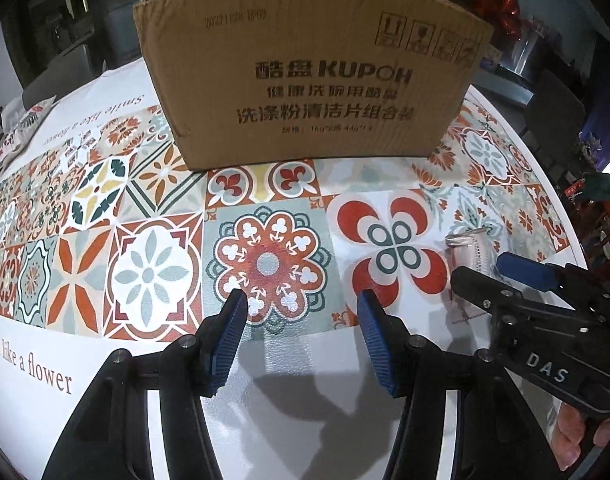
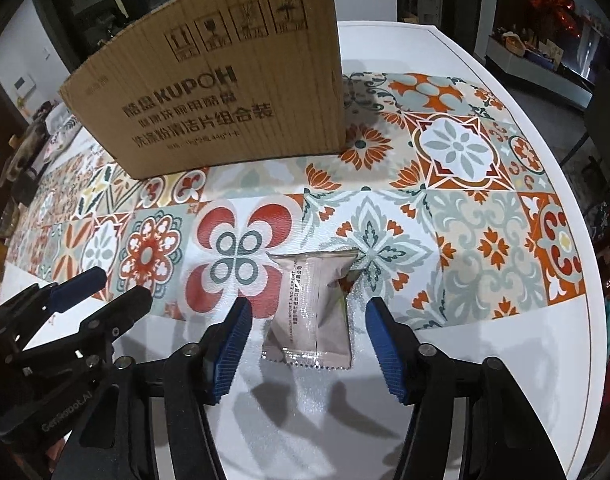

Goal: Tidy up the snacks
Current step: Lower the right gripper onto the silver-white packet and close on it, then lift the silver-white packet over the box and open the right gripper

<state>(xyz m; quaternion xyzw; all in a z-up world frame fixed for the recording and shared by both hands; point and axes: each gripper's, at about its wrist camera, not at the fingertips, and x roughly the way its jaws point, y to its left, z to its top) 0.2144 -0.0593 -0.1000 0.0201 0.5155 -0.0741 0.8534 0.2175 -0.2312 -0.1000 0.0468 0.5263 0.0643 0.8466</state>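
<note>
A pale pink snack packet point(image 2: 313, 308) lies flat on the patterned tablecloth point(image 2: 465, 216). My right gripper point(image 2: 308, 306) stands open around it, one blue pad on each side, neither touching the wrapper. In the left wrist view the same packet point(image 1: 471, 256) shows at the right, partly hidden behind the right gripper point(image 1: 489, 274). My left gripper point(image 1: 303, 298) is open over a red flower tile with nothing between its fingers. It also shows at the lower left of the right wrist view, as the left gripper point(image 2: 109, 290). A brown cardboard box point(image 1: 305, 80) stands upright behind both; its inside is hidden.
The box point(image 2: 225, 100) blocks the far middle of the table. The white table rim point(image 2: 577, 240) curves round the right side. A patterned pouch point(image 1: 21, 132) lies at the far left. A person's hand point(image 1: 573, 440) grips the right tool. A red bow point(image 2: 553, 4) sits beyond the table.
</note>
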